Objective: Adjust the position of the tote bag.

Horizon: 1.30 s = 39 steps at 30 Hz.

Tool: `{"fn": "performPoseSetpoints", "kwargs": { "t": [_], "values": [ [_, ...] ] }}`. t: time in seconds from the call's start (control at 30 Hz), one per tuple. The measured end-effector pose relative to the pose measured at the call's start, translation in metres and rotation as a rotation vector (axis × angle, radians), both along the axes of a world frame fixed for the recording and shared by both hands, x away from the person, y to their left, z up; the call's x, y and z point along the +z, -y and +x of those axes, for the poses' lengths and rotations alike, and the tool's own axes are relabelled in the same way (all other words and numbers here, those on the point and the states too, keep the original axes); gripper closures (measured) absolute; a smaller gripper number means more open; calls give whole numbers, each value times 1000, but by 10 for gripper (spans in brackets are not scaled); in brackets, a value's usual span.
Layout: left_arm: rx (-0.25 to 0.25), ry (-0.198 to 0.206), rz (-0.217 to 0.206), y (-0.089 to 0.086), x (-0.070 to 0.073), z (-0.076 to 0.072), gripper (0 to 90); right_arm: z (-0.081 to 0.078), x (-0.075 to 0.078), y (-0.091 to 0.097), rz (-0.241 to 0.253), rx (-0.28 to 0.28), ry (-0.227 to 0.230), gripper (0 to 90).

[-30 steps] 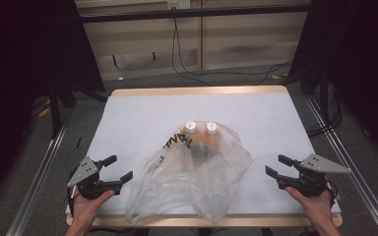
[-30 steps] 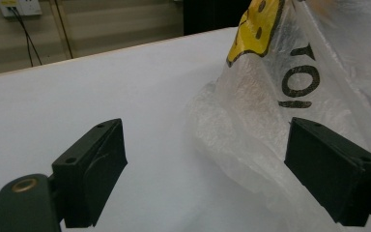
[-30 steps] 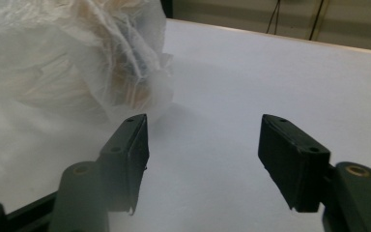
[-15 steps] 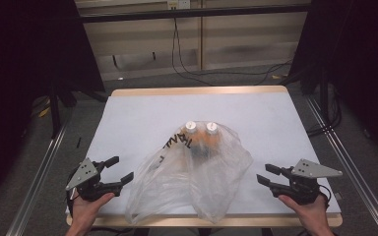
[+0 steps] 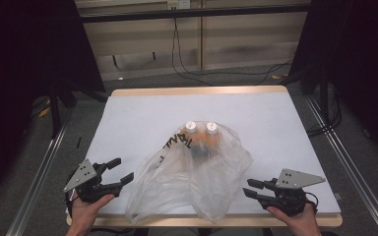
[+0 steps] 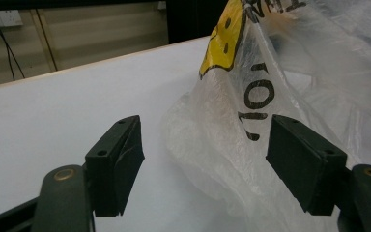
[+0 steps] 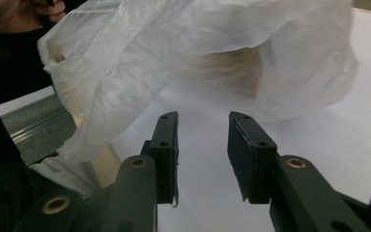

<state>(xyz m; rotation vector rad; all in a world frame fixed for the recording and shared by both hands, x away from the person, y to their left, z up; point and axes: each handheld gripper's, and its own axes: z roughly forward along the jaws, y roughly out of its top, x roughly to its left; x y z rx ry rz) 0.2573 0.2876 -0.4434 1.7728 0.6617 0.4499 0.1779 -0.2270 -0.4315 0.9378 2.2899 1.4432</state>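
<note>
Plastic bag (image 5: 192, 182): lying at bench (image 5: 275, 123) centre, two bottles (image 5: 201, 135) inside.
Left gripper (image 5: 118, 173): at 8 o'clock, gaping, jaws closing, bag edge sitting between them ungripped.
Right gripper (image 5: 250, 188): at 4 o'clock, narrowing, holding nothing.

- A thin, see-through plastic bag (image 5: 192, 182) lies crumpled and puffed up on the white worktop (image 5: 128, 123), in its near middle, its lower folds reaching the front edge.
- The bag carries black lettering (image 5: 179, 141) on its upper left side; the left gripper view shows a yellow smiley print (image 6: 224, 36) above more black letters.
- Two bottles (image 5: 202, 137) with pale round caps stand side by side, touching, at the bag's far end. Their caps show at the bag's edge and their orange-brown bodies show dimly through the film.
- In the right gripper view the film hangs in loose folds with a brownish shape behind it.
</note>
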Motion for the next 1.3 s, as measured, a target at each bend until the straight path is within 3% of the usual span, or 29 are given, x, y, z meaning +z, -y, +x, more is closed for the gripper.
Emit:
{"fn": "performPoseSetpoints", "kwargs": {
  "t": [0.23,0.4,0.57,0.63,0.7,0.87,1.07,1.17,1.23,1.3],
  "values": [
    [-32,-21,-6,4,3,-5,322,-9,5,-9,14,44,-5,698],
    [-84,-46,3,16,8,-14,368,-13,8,-27,19,111,-8,738],
    [-100,-55,2,18,10,-19,399,-14,15,-37,21,131,1,761],
    [-112,-62,2,20,11,-19,418,-13,16,-46,20,164,2,765],
    [-136,-65,11,22,9,-18,432,-11,14,-55,9,193,-6,765],
    [-101,-62,19,23,10,-19,438,-3,7,-77,-28,250,-34,740],
    [-152,-74,16,28,8,-18,432,2,1,-96,-66,294,-56,700],
    [-161,-101,51,33,3,-16,433,8,-9,-105,-118,299,-72,671],
    [-182,-113,67,36,-1,-15,435,14,-16,-109,-126,304,-89,626],
    [-179,-102,113,38,-2,-13,459,18,-22,-112,-148,307,-103,604]
  ]
}}
